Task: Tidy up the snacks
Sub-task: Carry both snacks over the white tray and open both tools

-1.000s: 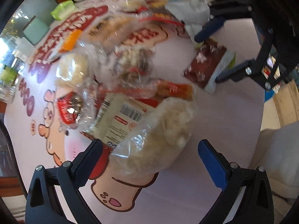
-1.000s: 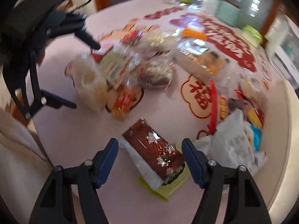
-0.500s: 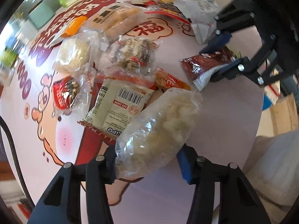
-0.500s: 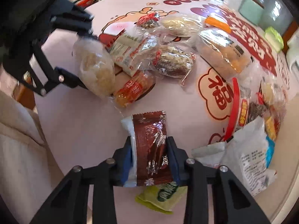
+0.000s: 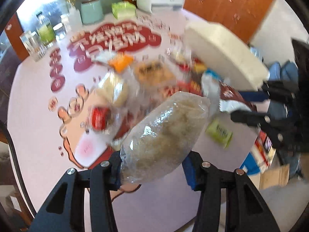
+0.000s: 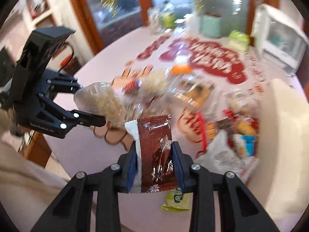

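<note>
My left gripper [image 5: 152, 170] is shut on a clear bag of pale puffed snack [image 5: 164, 135], lifted off the pink table [image 5: 34, 112]. That same bag [image 6: 100, 102] and the left gripper [image 6: 92, 104] show at the left of the right wrist view. My right gripper [image 6: 154, 166] is shut on a dark red packet with silver snowflakes [image 6: 154, 145], held upright above the table. In the left wrist view the right gripper [image 5: 249, 104] appears at the right with the red packet [image 5: 229, 94]. A blurred heap of snack packets [image 5: 135, 81] lies on the table beyond.
A white box [image 5: 222, 50] stands at the right of the heap. A small green packet [image 6: 176, 201] lies on the table under the red packet. Glass jars [image 5: 38, 36], a mint canister [image 5: 91, 10] and a green tissue pack [image 5: 123, 9] line the far edge.
Both grippers shut on their packets, the left on the puffed snack bag, the right on the red packet, then rose off the table with them. The views tilted up toward the room.
</note>
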